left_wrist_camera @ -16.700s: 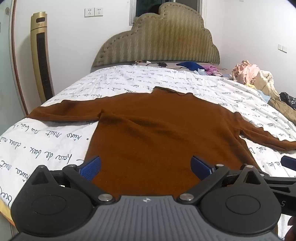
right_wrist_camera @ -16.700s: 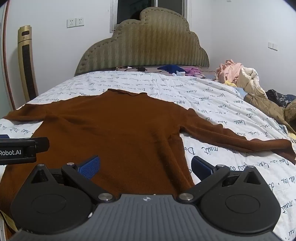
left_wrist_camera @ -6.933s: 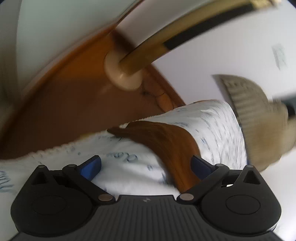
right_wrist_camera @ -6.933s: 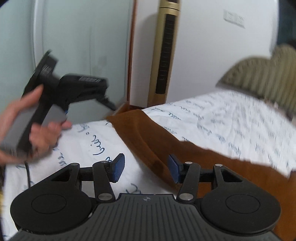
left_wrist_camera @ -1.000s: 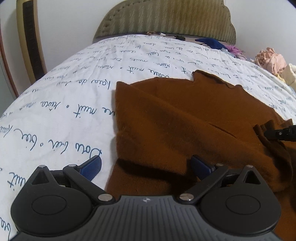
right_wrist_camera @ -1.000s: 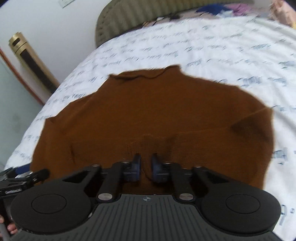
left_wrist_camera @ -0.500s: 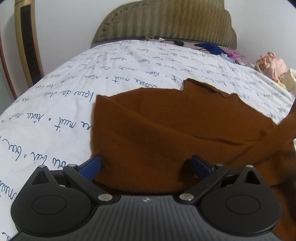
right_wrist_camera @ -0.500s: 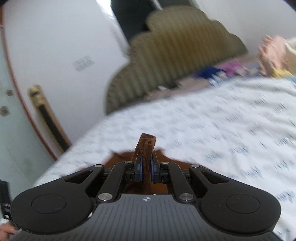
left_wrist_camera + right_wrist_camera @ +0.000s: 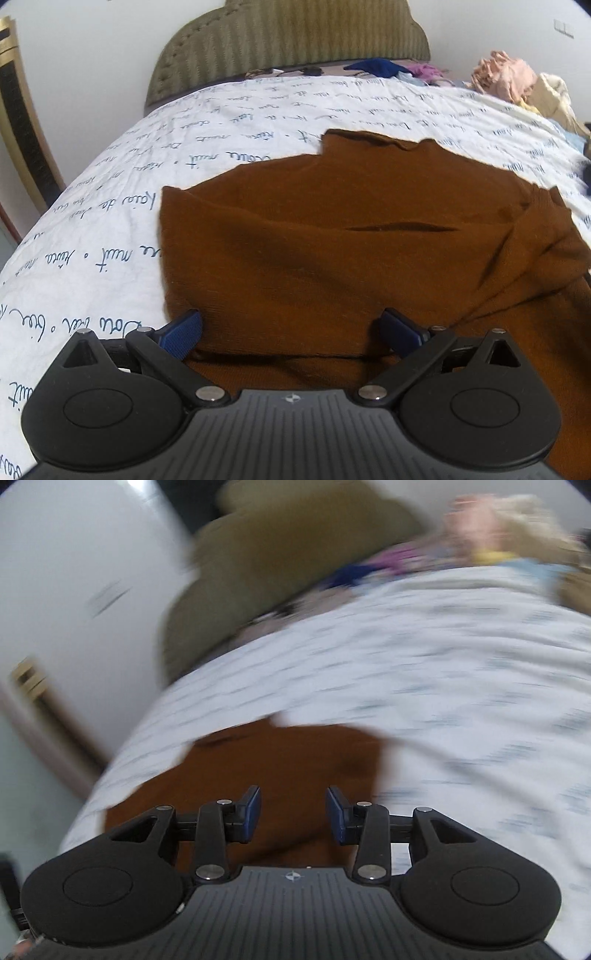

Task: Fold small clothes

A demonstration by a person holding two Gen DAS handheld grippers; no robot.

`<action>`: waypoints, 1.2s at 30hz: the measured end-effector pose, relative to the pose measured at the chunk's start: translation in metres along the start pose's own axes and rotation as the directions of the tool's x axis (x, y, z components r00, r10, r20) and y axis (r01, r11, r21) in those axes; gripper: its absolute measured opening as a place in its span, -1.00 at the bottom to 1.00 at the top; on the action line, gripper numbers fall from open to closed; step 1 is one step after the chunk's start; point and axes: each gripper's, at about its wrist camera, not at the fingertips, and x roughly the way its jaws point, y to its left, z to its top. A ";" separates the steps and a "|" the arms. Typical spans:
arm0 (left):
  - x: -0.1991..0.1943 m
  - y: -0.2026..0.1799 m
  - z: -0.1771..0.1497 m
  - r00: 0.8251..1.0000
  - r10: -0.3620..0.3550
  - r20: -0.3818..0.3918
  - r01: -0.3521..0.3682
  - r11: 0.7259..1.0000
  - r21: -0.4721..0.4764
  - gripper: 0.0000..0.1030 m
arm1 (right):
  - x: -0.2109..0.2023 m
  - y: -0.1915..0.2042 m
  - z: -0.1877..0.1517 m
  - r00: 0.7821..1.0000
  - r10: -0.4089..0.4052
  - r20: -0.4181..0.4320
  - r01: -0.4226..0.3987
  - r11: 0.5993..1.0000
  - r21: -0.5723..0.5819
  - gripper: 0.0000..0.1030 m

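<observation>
Two tongs show at the near edge of the views, one in each. The left tongs (image 9: 291, 330) stand wide open, low over the near edge of the brown sweater (image 9: 351, 251); their blue pads (image 9: 183, 334) are on either side of a folded layer of the knit and do not press it, so they hold nothing. The right tongs (image 9: 293, 818) are about half open, and their jaws have just been opening; the sweater (image 9: 284, 771) lies below the gap, but no cloth is caught between the pads (image 9: 252, 812). This view is blurred, so small details cannot be read.

The sweater lies flat on the bed (image 9: 110, 206), on a white sheet printed with blue handwriting. Its sleeves are folded in across the body, so the left side makes a straight edge, and on the right side the folded sleeve makes diagonal ridges. The collar points away, toward the headboard (image 9: 288, 40).

Farther back, at the head of the bed, lie a dark blue garment (image 9: 376, 68) and some purple cloth just beside it. At the far right is a heap of pink and cream clothes (image 9: 517, 81). A gold and black upright appliance (image 9: 18, 122) stands by the white wall at the left.
</observation>
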 end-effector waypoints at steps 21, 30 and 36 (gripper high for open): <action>-0.011 0.011 -0.012 0.996 -0.078 -0.035 0.078 0.997 -0.011 1.00 | -0.007 0.015 -0.003 0.931 -0.278 -0.237 0.175 0.909 -0.378 0.46; 0.002 0.013 0.001 0.999 -0.003 -0.041 0.000 0.997 -0.072 1.00 | 0.067 0.020 -0.022 0.923 -0.182 -0.338 0.109 0.969 -0.223 0.44; -0.023 0.058 -0.017 0.999 -0.010 0.031 0.016 0.980 -0.198 1.00 | 0.011 0.027 -0.035 0.976 -0.067 -0.208 0.026 0.980 -0.195 0.46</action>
